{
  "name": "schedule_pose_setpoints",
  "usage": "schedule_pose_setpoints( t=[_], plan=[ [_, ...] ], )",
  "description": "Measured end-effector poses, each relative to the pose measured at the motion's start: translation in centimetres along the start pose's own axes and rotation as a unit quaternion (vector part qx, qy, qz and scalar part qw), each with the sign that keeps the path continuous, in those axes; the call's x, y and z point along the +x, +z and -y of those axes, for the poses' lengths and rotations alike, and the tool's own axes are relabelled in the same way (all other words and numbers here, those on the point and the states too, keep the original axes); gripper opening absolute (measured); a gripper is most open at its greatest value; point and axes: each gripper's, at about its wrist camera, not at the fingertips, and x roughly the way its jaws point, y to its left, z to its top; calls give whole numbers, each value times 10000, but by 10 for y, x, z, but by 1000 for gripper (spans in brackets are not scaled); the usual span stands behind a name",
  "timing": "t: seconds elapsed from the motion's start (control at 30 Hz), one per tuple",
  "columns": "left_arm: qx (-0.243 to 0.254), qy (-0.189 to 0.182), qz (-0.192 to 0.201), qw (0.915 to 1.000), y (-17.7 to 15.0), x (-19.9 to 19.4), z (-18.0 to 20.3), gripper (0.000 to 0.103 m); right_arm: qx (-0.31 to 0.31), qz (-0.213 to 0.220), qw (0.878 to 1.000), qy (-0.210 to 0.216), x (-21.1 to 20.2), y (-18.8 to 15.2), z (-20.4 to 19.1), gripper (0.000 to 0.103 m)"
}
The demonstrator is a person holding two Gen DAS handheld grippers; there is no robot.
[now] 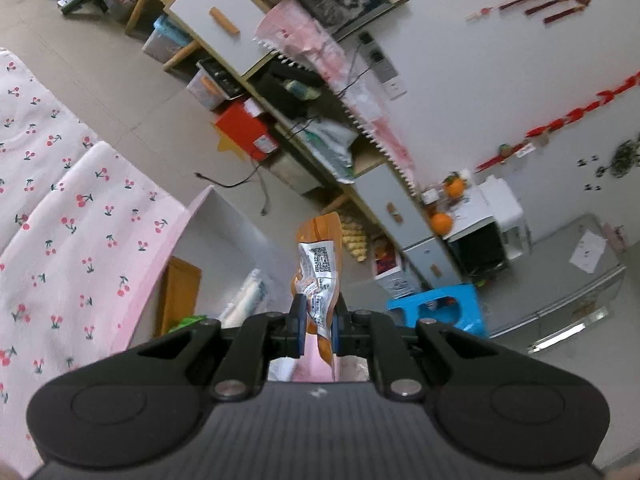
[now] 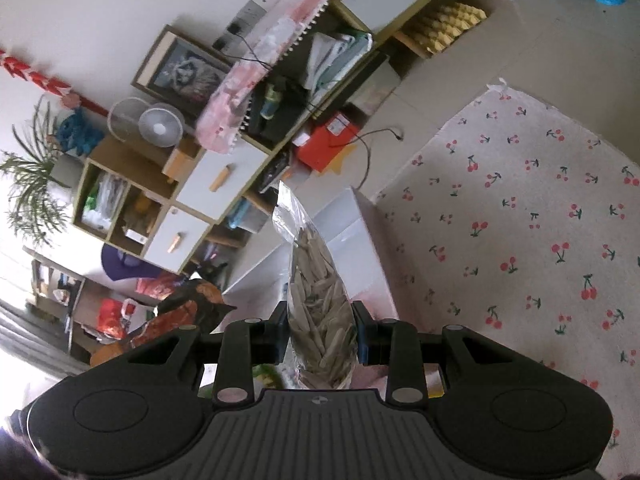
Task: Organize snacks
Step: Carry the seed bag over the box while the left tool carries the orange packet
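Clamped at lower centre of the left wrist view: left gripper (image 1: 319, 326), jaws narrow, pinching an orange snack packet (image 1: 320, 264) by its lower end, the packet standing up toward mid frame with a silver label showing. Likewise at lower centre of the right wrist view: right gripper (image 2: 322, 338), jaws a little wider, closed on a clear bag of pale seeds (image 2: 320, 300) that rises to mid frame.

Probably the carrying step: both snacks lifted clear, neither set down yet. Next move likely calls for bringing each over the white box (image 2: 344, 240) just beyond the bags and lowering before letting go; which bag belongs where cannot be told.

Beneath and beside: pink cherry-print cloth (image 2: 520, 220) filling the right of the right view, a dark crumpled snack bag (image 2: 188, 312) at lower left. Farther off: pale tiled floor, a red box (image 1: 244, 128), a blue stool (image 1: 444, 308), a long low cabinet (image 1: 224, 28) with white doors, a small fan (image 2: 160, 126), a framed picture (image 2: 186, 72) against the white wall.
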Motion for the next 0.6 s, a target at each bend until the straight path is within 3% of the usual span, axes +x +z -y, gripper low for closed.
schedule_pose_setpoints(
  t=[0.43,0.6],
  plan=[
    [440,643,-219,9967,0,26,-2,10,-669,-50,9972,-341,31,-2,-15,31],
    [740,849,-176,9935,2,29,5,10,-711,84,9971,-275,36,-2,-18,31]
  ],
)
